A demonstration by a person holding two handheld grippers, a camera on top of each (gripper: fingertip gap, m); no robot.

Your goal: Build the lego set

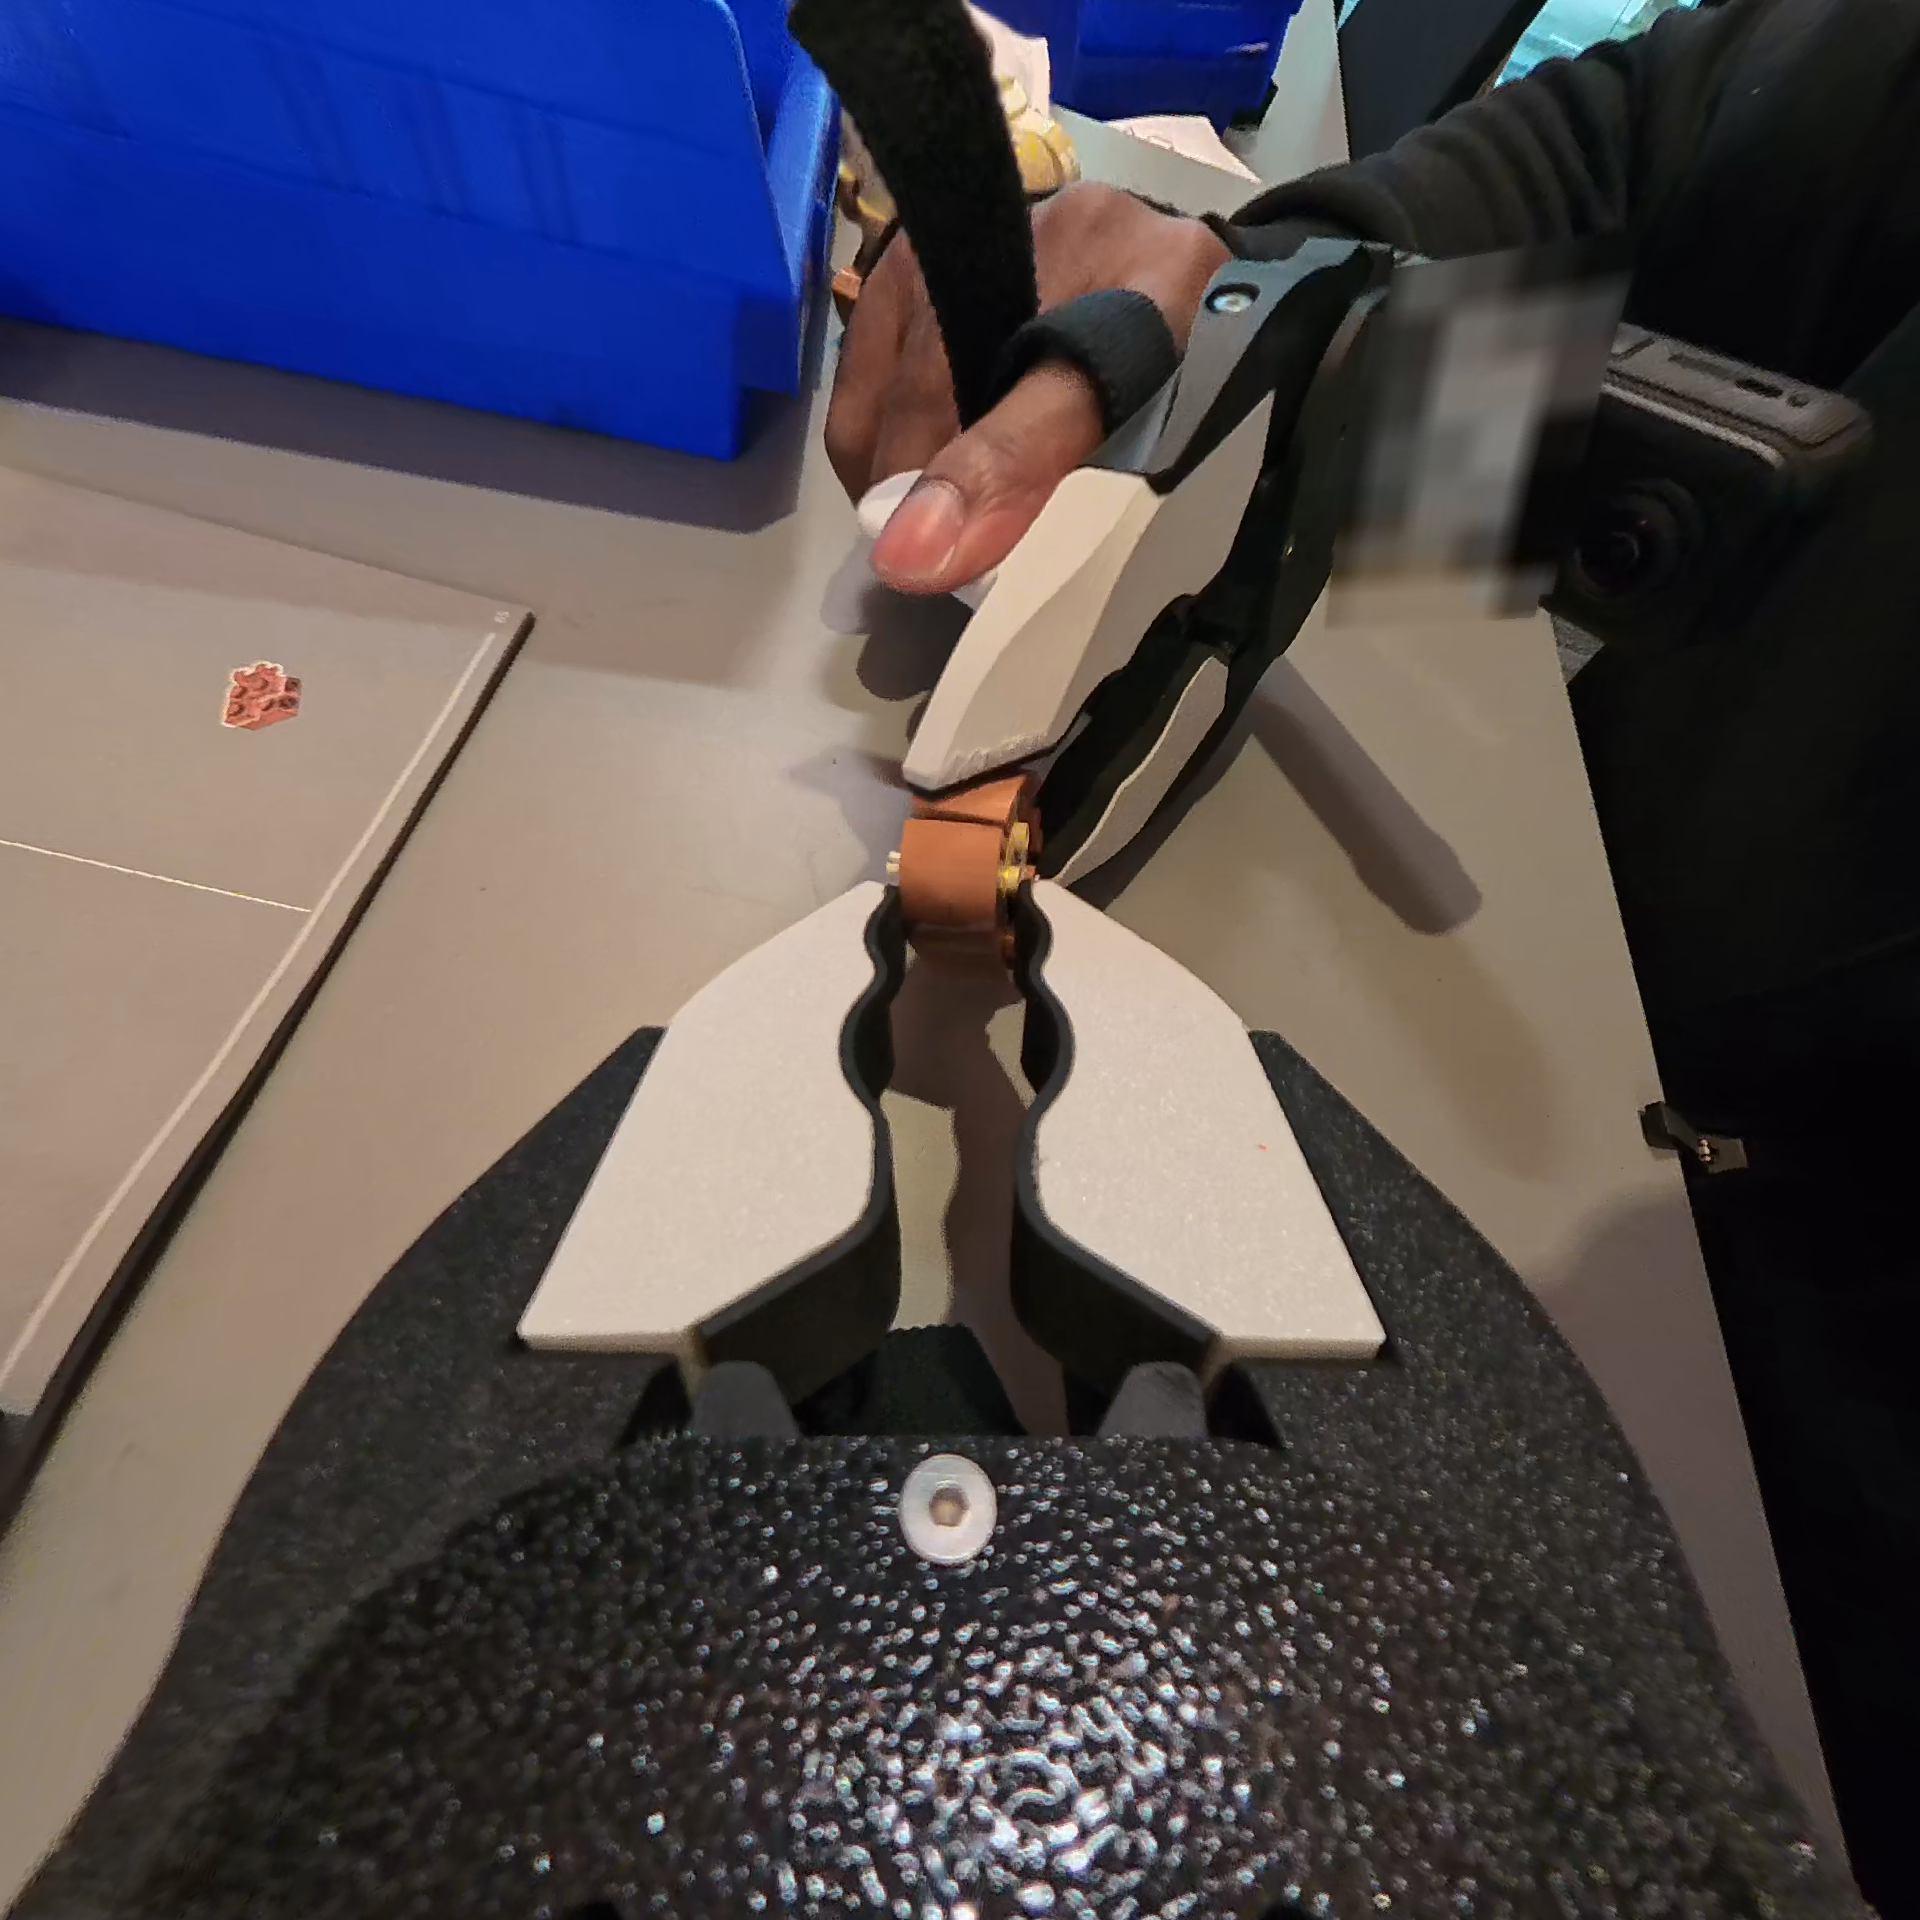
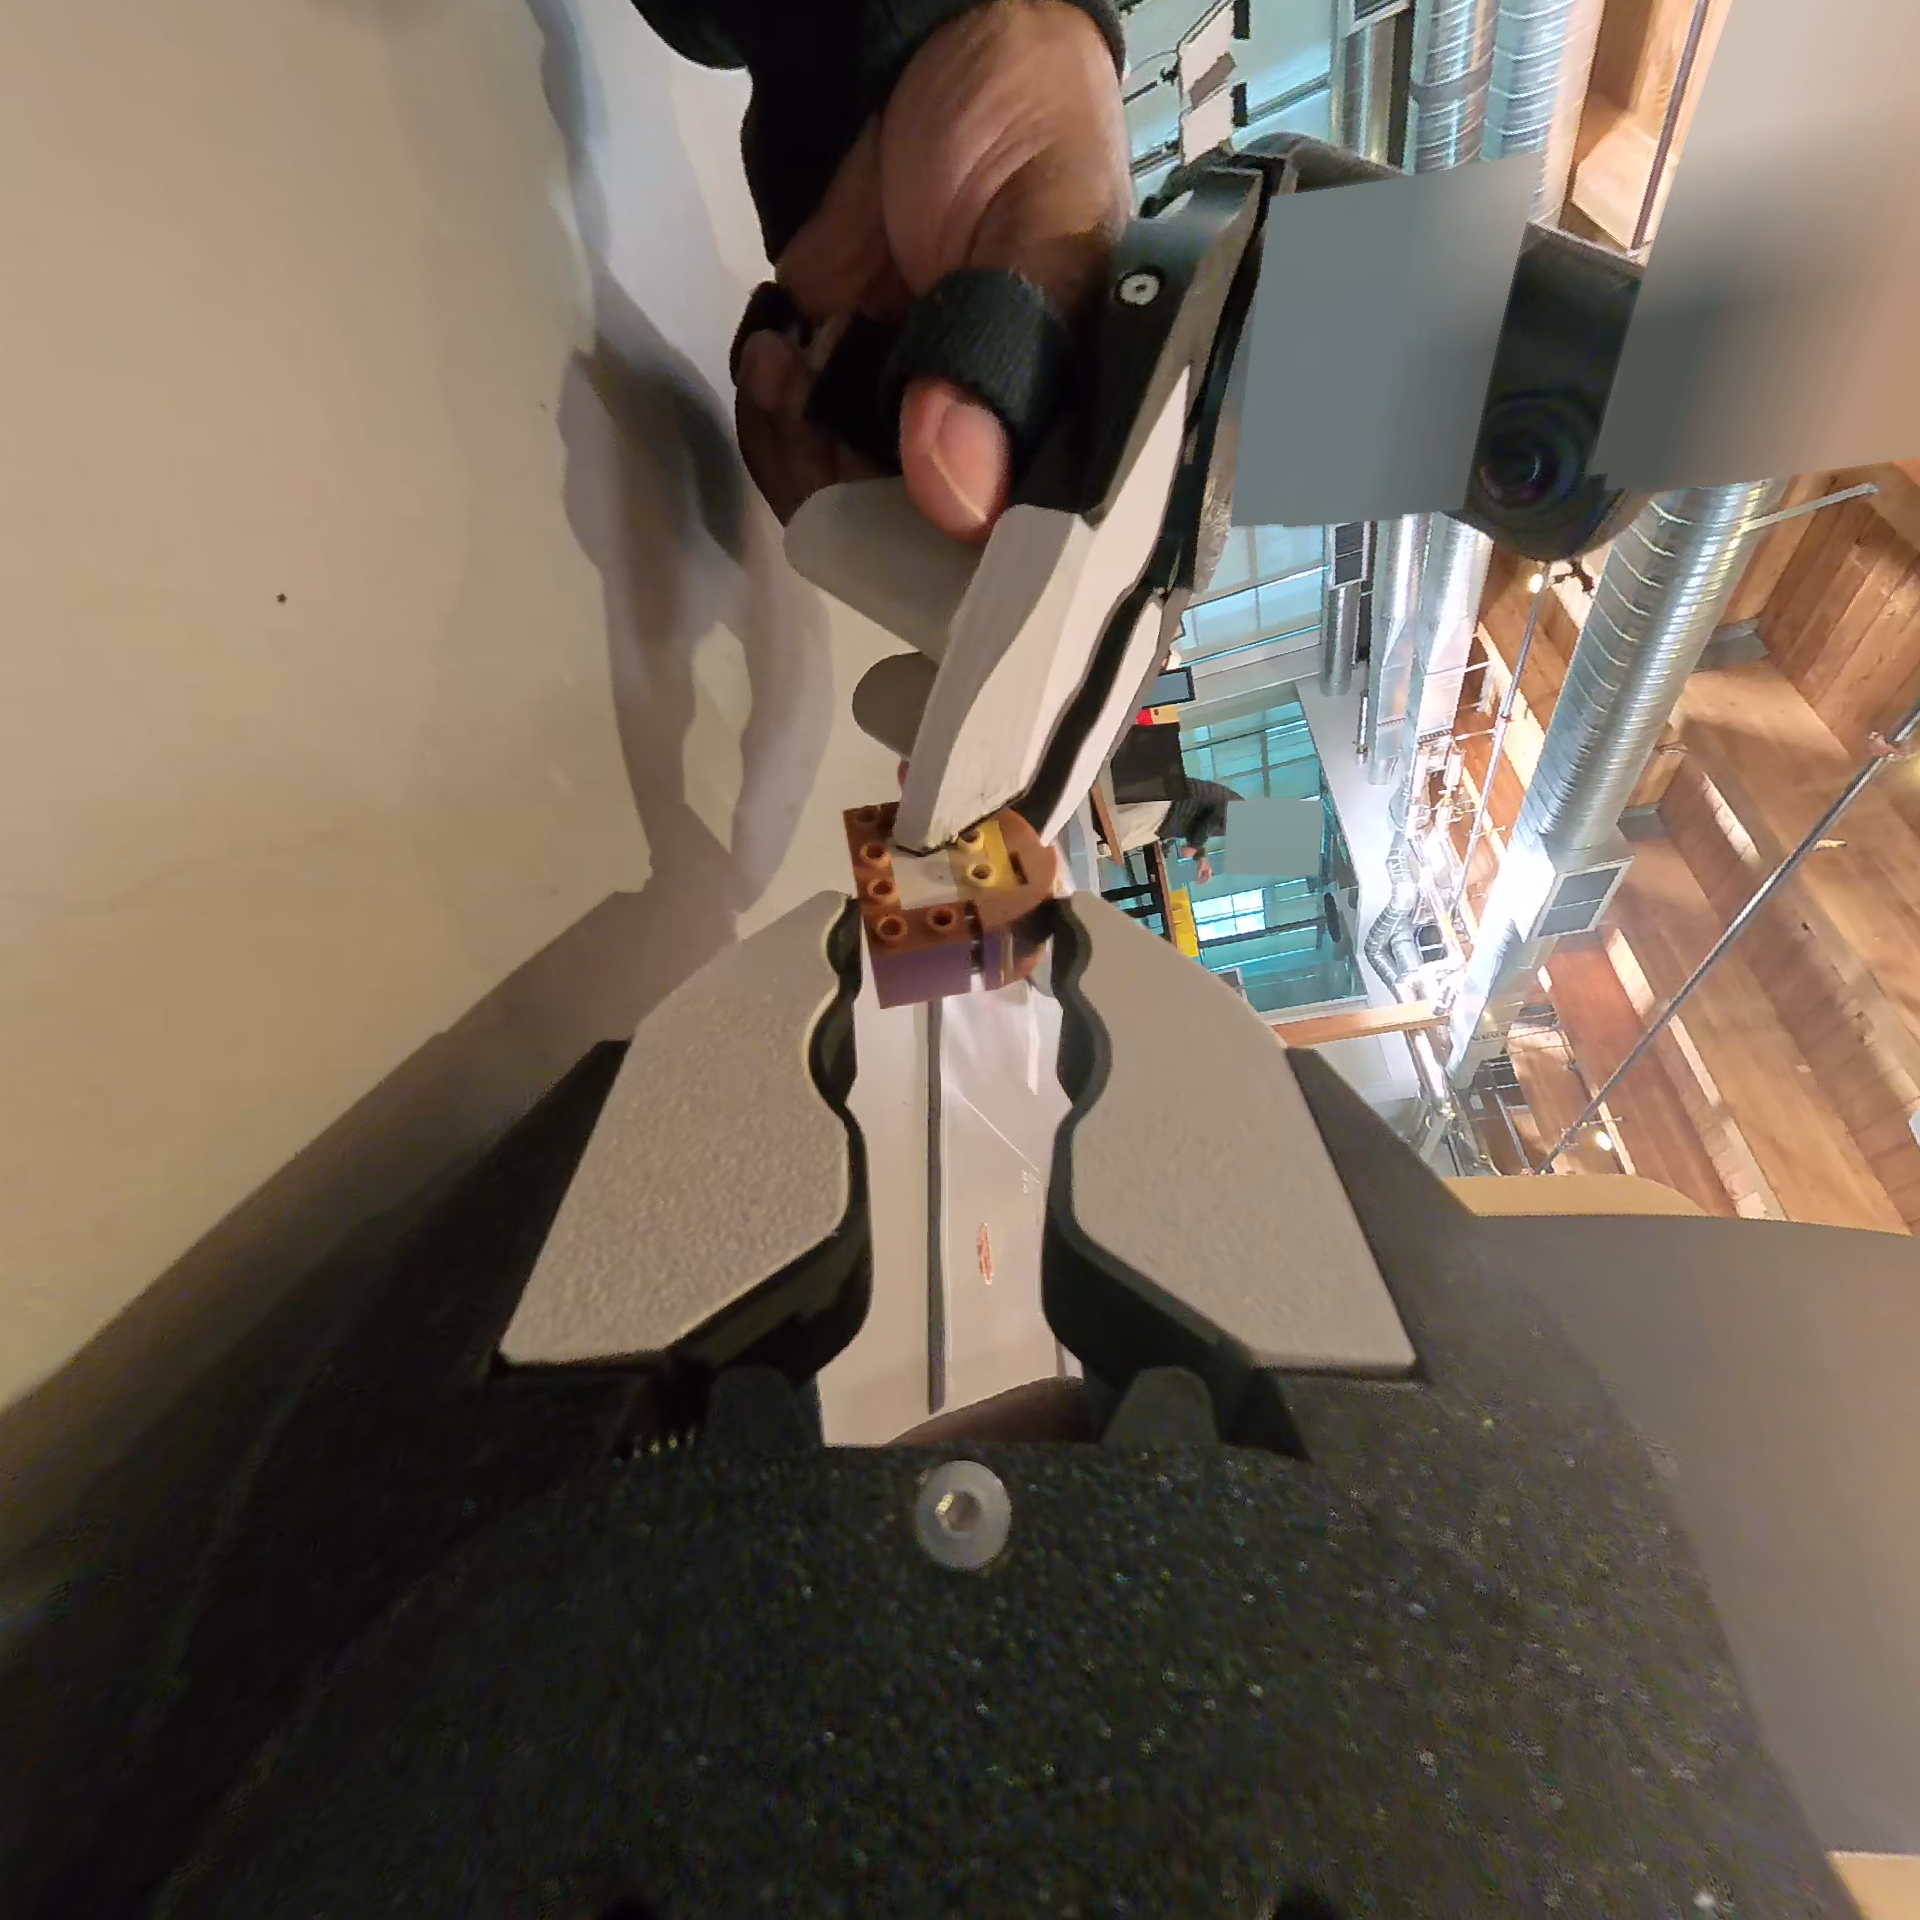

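Both grippers clamp one small toy-brick assembly [image 1: 961, 883] above the grey table [image 1: 644, 1039]: the left gripper [image 1: 958, 914] pinches its brown faces, and the right gripper [image 2: 956, 935] squeezes it edge to edge. The assembly stands on edge, studded side [image 2: 904, 883] toward the right wrist camera, with no clear long axis. A grey mat [image 1: 156, 883] to the left carries a printed brick picture [image 1: 262, 696]; no legible writing shows.

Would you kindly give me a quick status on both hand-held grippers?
Left hand-held gripper clamped on brown brick assembly. Right hand-held gripper gripping the same assembly from the opposite end. Assembly held above grey table; blue bins behind.
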